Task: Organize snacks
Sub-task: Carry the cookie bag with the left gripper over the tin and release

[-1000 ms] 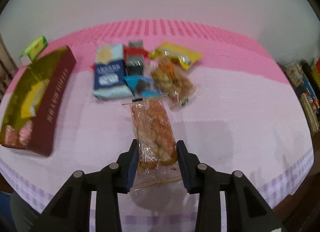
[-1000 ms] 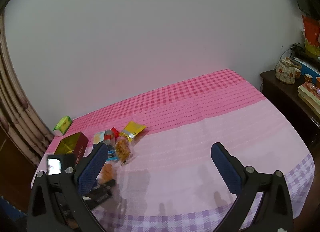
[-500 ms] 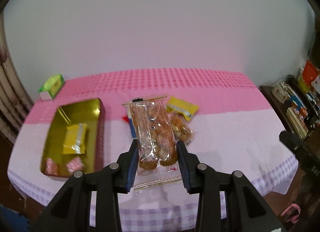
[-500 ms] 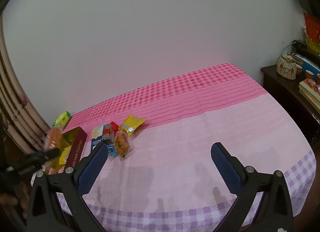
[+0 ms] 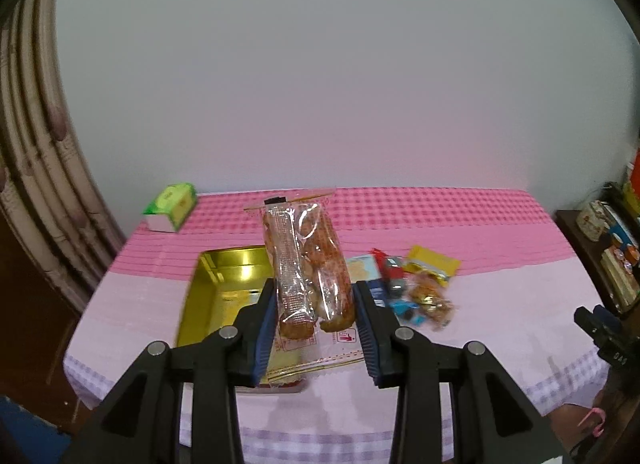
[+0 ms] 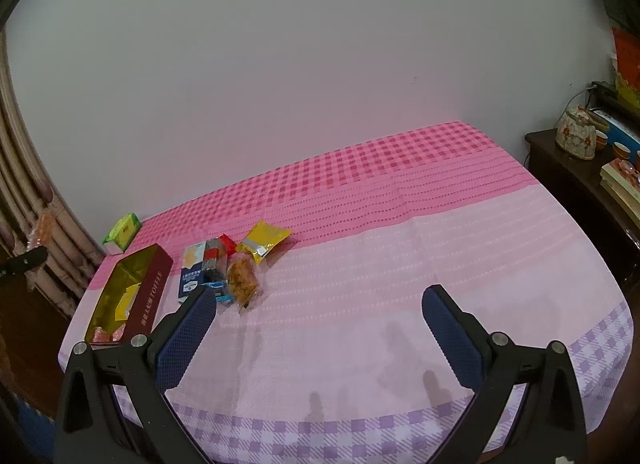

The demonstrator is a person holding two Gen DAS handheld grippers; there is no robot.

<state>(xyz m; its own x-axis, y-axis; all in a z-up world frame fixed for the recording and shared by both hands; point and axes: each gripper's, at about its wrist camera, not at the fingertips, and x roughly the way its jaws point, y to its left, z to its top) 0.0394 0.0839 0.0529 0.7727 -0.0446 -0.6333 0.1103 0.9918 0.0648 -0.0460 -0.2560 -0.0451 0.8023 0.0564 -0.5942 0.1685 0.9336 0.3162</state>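
Some snacks already lay in the gold tin (image 5: 208, 296). The left gripper (image 5: 316, 328) had its jaws squeezed on the clear biscuit pack (image 5: 308, 264), up above it. A small pile (image 6: 228, 268) waited on the counter. The right gripper (image 6: 320, 328) gaped wide, holding nothing.

Left wrist view: looks forward and downward along its own fingers (image 5: 272, 320) from above the near edge of the table (image 5: 500, 304); tin (image 5: 224, 284) at lower centre, wall filling the upper half. Right wrist view: set further right, facing left across the table (image 6: 400, 264); tin (image 6: 148, 288) at left. Shared: tin, green box (image 5: 172, 207) (image 6: 122, 232), snack pile (image 5: 412, 284) (image 6: 232, 264); each view catches the other gripper at its edge.
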